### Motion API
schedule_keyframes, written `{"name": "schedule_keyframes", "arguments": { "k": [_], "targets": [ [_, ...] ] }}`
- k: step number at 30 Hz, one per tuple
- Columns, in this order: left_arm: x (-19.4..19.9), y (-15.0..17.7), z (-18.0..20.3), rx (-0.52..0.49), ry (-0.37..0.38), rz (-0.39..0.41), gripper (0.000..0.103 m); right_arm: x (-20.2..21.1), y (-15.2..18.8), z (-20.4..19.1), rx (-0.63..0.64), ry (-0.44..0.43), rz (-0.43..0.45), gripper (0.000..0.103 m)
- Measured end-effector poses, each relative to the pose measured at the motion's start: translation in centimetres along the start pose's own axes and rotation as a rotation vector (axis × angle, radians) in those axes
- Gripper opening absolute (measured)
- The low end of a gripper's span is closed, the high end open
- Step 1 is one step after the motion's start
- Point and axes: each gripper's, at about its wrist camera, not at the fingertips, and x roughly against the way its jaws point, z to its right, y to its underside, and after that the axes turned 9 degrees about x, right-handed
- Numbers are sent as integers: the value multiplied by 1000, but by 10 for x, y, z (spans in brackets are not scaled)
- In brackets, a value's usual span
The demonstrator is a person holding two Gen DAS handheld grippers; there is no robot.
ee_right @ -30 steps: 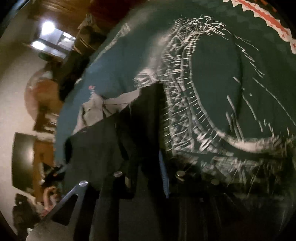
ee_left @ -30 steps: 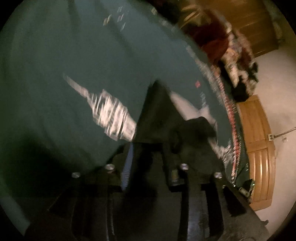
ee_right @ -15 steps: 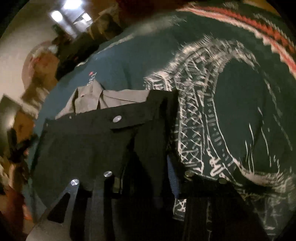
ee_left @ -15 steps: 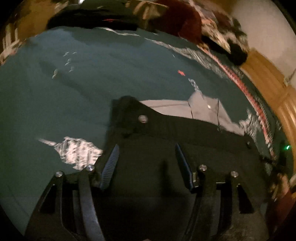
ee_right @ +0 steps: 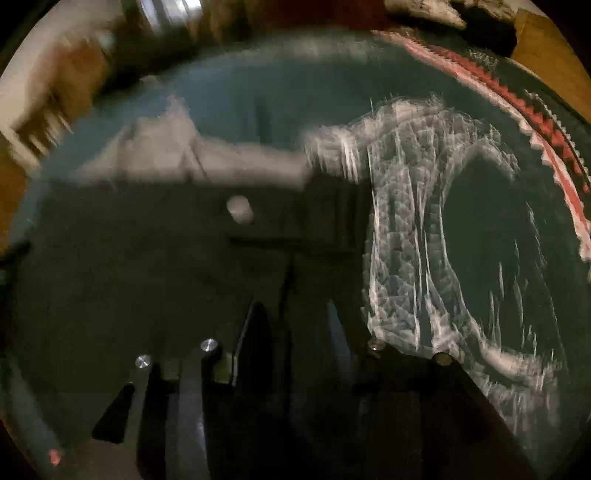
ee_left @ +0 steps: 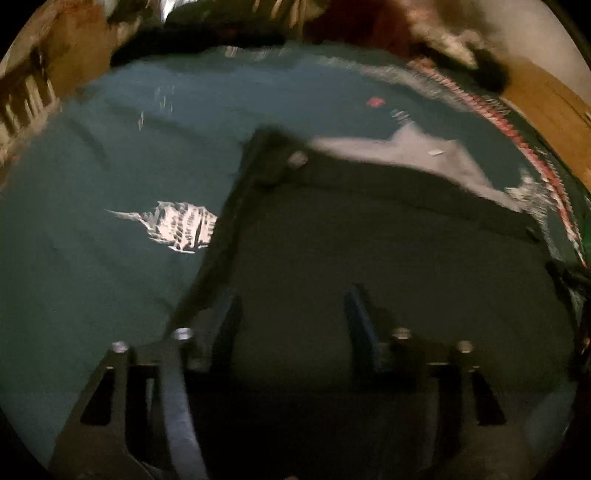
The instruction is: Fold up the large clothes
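A black garment (ee_left: 369,240) with a metal button (ee_left: 297,158) and a grey inner layer (ee_left: 424,155) lies spread on a teal blanket (ee_left: 92,258). My left gripper (ee_left: 291,314) hovers over its near part. The jaws are closing but stand well apart, and the pads press on nothing. In the right wrist view the same garment (ee_right: 129,277) with its button (ee_right: 239,208) fills the left half. My right gripper (ee_right: 295,328) sits over its right edge, jaws opening. Dark cloth shows between the fingers, and it looks slack. Both views are blurred.
The blanket has a large white pattern (ee_right: 402,221) and a red and white zigzag border (ee_right: 535,122). Beyond the border stand wooden furniture (ee_left: 546,99) and a heap of other clothes (ee_left: 369,22). A wooden railing (ee_left: 26,103) shows at the far left.
Both grippers have rolled and shifted across the blanket. The garment, bunched up in both jaws a second ago, now lies flat. The left jaws have let go; the right jaws have widened.
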Motion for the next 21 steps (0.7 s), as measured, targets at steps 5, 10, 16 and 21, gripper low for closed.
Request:
{"name": "schedule_keyframes", "arguments": {
  "k": [5,10,16,21],
  "targets": [
    [51,56,84,-110,418,73,77,92,8,-103,106,-45,274,50],
    [5,74,36,5,329,-68,40,57,49,-183,213,-159,207,51],
    [47,57,-96,198,114,8,40,56,91,-114,209,-83,167,48],
    [129,43,-117,231,-60,154,47,109,88,-56,50,81,119,56]
  ]
}}
